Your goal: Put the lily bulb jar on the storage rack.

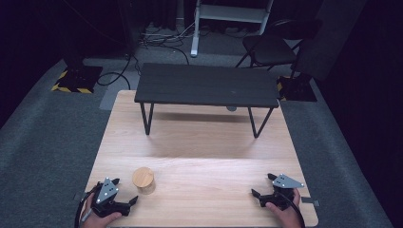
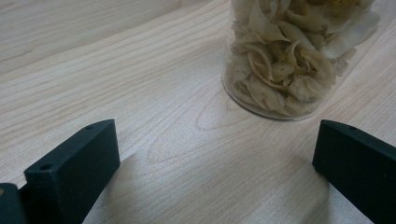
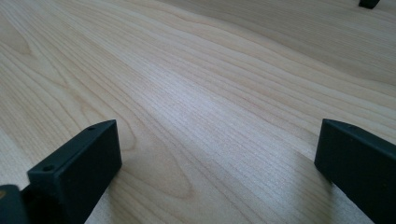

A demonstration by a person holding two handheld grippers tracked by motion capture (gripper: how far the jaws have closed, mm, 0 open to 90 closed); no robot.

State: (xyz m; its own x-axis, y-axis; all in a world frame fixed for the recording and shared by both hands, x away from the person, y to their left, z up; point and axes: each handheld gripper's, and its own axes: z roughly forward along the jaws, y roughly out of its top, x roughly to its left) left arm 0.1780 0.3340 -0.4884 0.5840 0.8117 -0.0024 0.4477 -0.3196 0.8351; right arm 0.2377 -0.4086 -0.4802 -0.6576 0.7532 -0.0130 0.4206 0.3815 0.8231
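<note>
A clear glass jar (image 1: 143,180) with a round wooden lid stands near the front left of the light wooden table (image 1: 204,147). In the left gripper view the jar (image 2: 289,60) holds pale dried flakes and stands just ahead of the jaws, toward the right one. My left gripper (image 1: 125,191) rests at the table's front left, just left of the jar, open with nothing between its jaws (image 2: 215,158). At the front right my right gripper (image 1: 263,185) is open too, over bare wood (image 3: 217,158).
A low black bench (image 1: 206,84) on thin metal legs stands across the back of the table; one of its feet (image 3: 369,3) shows far off. Beyond the table are grey carpet, cables, a white stand leg (image 1: 195,47) and a dark folding chair (image 1: 271,47).
</note>
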